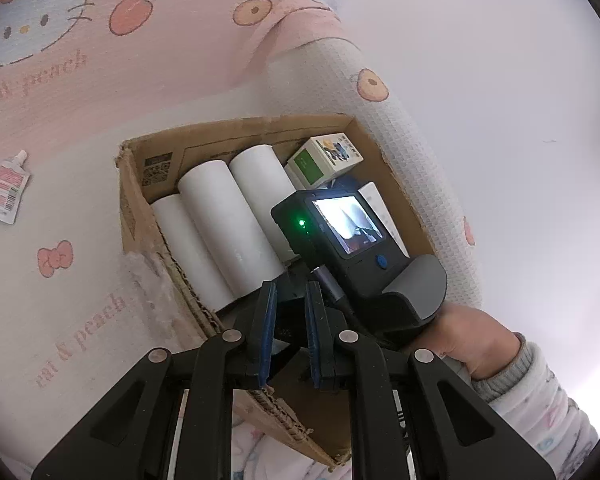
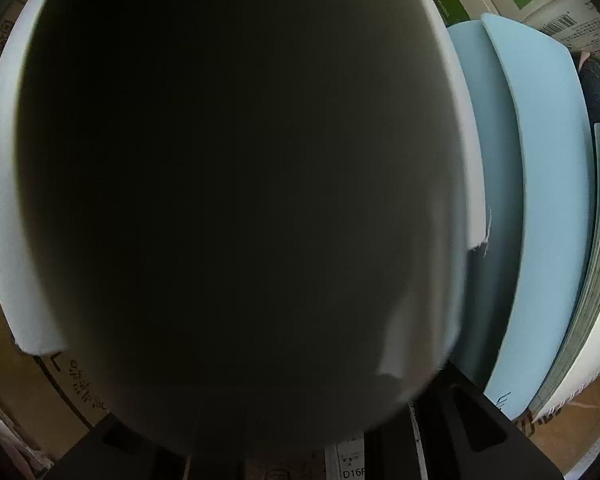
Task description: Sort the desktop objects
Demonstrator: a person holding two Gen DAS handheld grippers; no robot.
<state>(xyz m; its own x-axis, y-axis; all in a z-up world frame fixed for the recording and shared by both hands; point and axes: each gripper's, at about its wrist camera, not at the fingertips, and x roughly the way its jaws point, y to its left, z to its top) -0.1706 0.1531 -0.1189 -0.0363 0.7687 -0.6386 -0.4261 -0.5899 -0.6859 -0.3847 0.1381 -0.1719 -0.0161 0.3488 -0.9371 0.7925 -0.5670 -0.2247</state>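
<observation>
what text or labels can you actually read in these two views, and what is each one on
"cat & peach": printed on the pink cloth, readable twice, partly cut off at the left edge.
"D16": on a white label at the bottom of the right wrist view, cut off.
QR code and print on the cardboard box: too small.
Barcode on the small pouch: unreadable.
Green-and-white carton: text blurred.

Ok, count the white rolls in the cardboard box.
3, side by side in the cardboard box: left roll, middle roll, right roll. More may be hidden behind the right gripper.
</observation>
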